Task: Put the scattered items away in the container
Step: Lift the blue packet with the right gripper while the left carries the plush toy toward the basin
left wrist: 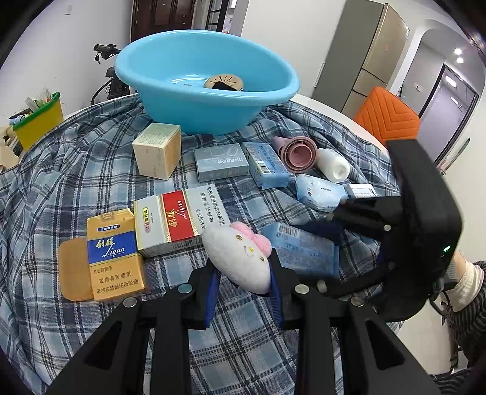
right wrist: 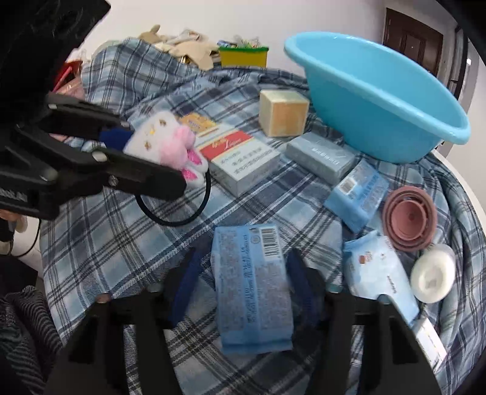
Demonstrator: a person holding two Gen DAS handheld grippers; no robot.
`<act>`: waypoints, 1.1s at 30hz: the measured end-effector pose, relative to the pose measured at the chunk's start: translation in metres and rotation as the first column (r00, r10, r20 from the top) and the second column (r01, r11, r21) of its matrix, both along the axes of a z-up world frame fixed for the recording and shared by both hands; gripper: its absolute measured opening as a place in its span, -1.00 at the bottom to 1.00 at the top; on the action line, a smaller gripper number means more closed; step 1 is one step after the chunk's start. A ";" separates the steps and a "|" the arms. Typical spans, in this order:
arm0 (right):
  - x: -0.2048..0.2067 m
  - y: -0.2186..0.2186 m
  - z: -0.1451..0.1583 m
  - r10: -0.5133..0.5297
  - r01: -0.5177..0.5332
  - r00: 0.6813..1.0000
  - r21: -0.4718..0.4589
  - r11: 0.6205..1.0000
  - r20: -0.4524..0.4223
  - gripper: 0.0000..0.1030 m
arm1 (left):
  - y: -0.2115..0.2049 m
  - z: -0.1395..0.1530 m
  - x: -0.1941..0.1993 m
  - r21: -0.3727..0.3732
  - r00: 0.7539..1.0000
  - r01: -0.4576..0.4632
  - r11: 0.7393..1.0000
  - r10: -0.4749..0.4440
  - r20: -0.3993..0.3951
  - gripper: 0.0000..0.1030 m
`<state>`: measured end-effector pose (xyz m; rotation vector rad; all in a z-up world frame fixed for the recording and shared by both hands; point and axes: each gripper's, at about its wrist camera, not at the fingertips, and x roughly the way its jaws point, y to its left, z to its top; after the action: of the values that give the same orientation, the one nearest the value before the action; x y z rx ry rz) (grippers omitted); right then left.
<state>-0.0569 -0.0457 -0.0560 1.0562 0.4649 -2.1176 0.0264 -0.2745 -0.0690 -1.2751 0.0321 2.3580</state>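
Left wrist: left gripper [left wrist: 243, 282] clamped on plush toy [left wrist: 240, 258], lifted above near edge of plaid cloth [left wrist: 91, 170]; blue basin [left wrist: 206, 88] at far edge.

Right wrist: right gripper [right wrist: 243, 288] straddling blue packet [right wrist: 253, 288], contact unclear; best centred before squeezing.

This is a lived-in home, seemingly a dining or living area. A tall metallic refrigerator [left wrist: 369, 57] stands against the wall far ahead and to the right of the left gripper, beside an arched opening [left wrist: 437, 60] onto a hallway lit by ceiling spotlights. An orange quilted chair back [left wrist: 387, 117] stands at the rim of the round white counter [left wrist: 331, 106], which is draped in a blue plaid cloth [left wrist: 76, 182]. Dark wooden doors [left wrist: 164, 18] stand behind, with a parked bicycle or scooter [left wrist: 106, 76] near them. Household packets and a blue plastic basin [left wrist: 206, 82] litter the cloth.
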 end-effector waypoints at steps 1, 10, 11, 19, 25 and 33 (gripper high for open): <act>-0.001 0.001 0.000 -0.003 0.003 1.000 -0.005 1.000 0.005 -0.28 | -0.001 0.000 0.000 0.000 1.000 -0.001 1.000 0.001 0.000 -0.40; 0.001 0.009 0.003 -0.029 0.030 0.999 -0.032 0.999 0.024 0.08 | 0.002 -0.001 0.000 0.007 1.000 0.011 1.000 -0.011 0.005 -0.40; 0.002 0.011 0.004 -0.028 0.029 0.999 -0.036 0.999 0.025 0.08 | 0.002 -0.001 0.000 0.006 1.000 0.012 1.000 -0.012 0.005 -0.40; 0.008 0.020 -0.001 -0.039 0.039 0.999 -0.028 0.999 0.024 0.09 | 0.003 -0.001 -0.001 0.014 1.000 0.002 1.000 -0.002 -0.004 -0.40; 0.013 0.023 0.008 -0.082 0.080 0.996 -0.065 0.995 -0.025 -0.26 | 0.006 0.000 0.002 0.003 1.000 0.013 1.000 -0.013 -0.017 -0.41; 0.020 0.037 0.038 -0.135 0.128 0.989 -0.110 0.986 -0.064 -0.26 | 0.005 0.003 0.000 0.012 1.000 0.002 1.000 -0.002 -0.020 -0.41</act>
<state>-0.0372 -0.0088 -0.0181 0.9773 0.3207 -2.2761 0.0263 -0.2692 -0.0660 -1.2458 0.0254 2.3659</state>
